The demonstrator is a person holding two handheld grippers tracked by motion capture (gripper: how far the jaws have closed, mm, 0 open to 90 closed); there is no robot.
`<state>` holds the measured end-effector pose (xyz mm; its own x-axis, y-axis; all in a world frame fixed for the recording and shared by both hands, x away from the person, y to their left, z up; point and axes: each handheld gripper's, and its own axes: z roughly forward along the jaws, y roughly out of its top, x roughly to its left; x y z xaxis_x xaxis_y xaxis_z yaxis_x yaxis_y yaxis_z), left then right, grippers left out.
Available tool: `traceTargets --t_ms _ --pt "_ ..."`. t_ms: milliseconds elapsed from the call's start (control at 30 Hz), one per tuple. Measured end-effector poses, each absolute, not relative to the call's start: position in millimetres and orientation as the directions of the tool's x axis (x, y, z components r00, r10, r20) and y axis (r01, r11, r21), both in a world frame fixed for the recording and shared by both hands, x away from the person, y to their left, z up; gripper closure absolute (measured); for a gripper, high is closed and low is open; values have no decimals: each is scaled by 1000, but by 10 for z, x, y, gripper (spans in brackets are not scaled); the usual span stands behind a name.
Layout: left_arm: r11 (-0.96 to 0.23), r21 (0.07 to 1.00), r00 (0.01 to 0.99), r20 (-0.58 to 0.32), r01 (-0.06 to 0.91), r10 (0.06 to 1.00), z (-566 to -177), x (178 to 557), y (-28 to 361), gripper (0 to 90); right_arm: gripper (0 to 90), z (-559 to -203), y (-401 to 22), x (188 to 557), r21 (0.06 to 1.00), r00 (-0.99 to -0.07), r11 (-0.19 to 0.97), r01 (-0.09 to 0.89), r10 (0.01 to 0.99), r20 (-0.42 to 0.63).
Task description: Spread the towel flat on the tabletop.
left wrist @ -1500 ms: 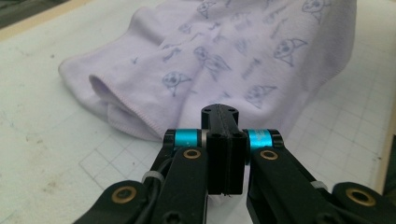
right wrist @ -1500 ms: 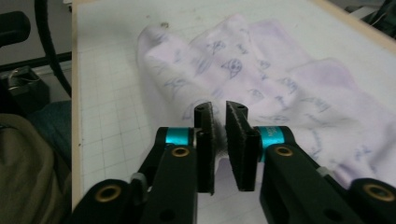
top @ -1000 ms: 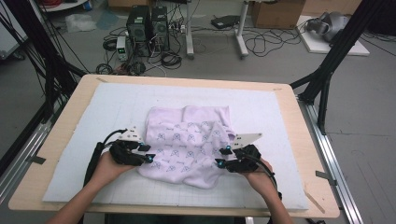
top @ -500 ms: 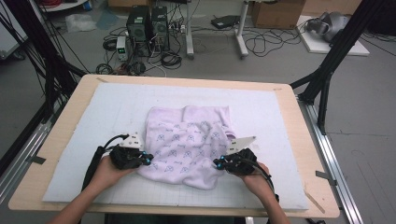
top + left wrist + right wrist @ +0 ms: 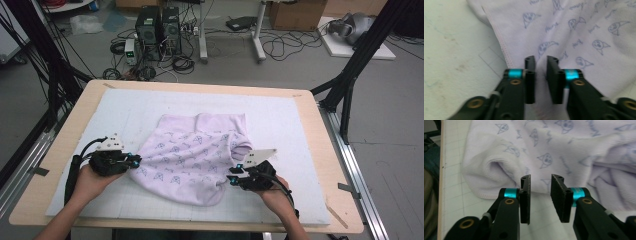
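Note:
A lilac cloth [image 5: 195, 155] with small printed faces lies crumpled on the white mat [image 5: 125, 110]. My left gripper [image 5: 134, 161] is at the cloth's stretched left edge. In the left gripper view, the gripper [image 5: 541, 61] has a fold of the cloth [image 5: 574, 30] in the narrow gap between its pads. These jaws have just been opening. My right gripper [image 5: 232, 175] is at the cloth's near right corner. In the right gripper view, the gripper [image 5: 541, 180] stands open just short of the cloth's [image 5: 564, 147] rolled hem, with bare mat between the pads. These jaws have just been opening too.
The mat covers most of a wooden table [image 5: 310, 100]. Black frame posts [image 5: 350, 75] stand at the table's sides. Computers and cables [image 5: 160, 25] are on the floor beyond the far edge. The person's forearms come in from the near edge.
My left gripper has slid to the left, and the cloth's left edge has been drawn out with it. The right gripper has stayed almost in place at the near right corner.

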<state>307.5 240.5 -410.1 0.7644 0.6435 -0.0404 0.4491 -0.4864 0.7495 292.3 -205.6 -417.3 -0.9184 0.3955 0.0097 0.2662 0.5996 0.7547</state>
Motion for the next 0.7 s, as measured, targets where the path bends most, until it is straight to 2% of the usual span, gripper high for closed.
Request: traceTargets --t_ms 67,133,267,400,533,567,633,700 --pt "-493 739 766 -48 459 641 -4144 3076 2390 676 669 -4222 -1982 2911 741 -929 621 256 370 11" --pt "-499 731 769 -55 465 637 -4184 3077 2376 630 653 -4276 -1907 2900 720 -938 649 247 347 9" --pt "-533 705 787 -59 468 614 -4286 3067 2347 597 633 -4326 -1835 2837 711 -943 660 244 332 15" --pt "-532 709 789 -56 463 612 -4370 3057 2334 620 647 -4287 -1860 2779 732 -941 643 227 339 -5" --pt "-533 713 796 -59 456 602 -4373 3056 2309 749 552 -4268 -1848 2858 731 -930 643 228 365 -31" --pt "-538 711 798 -56 454 600 -4370 3049 2297 787 552 -4276 -1831 2883 731 -928 644 225 371 -40" --pt "-551 706 802 -39 444 596 -4356 3038 2277 810 566 -4301 -1787 2933 735 -930 643 217 366 -46" --pt "-553 705 806 -44 444 590 -4337 3023 2266 821 650 -4328 -1748 2979 738 -939 641 210 341 -30"
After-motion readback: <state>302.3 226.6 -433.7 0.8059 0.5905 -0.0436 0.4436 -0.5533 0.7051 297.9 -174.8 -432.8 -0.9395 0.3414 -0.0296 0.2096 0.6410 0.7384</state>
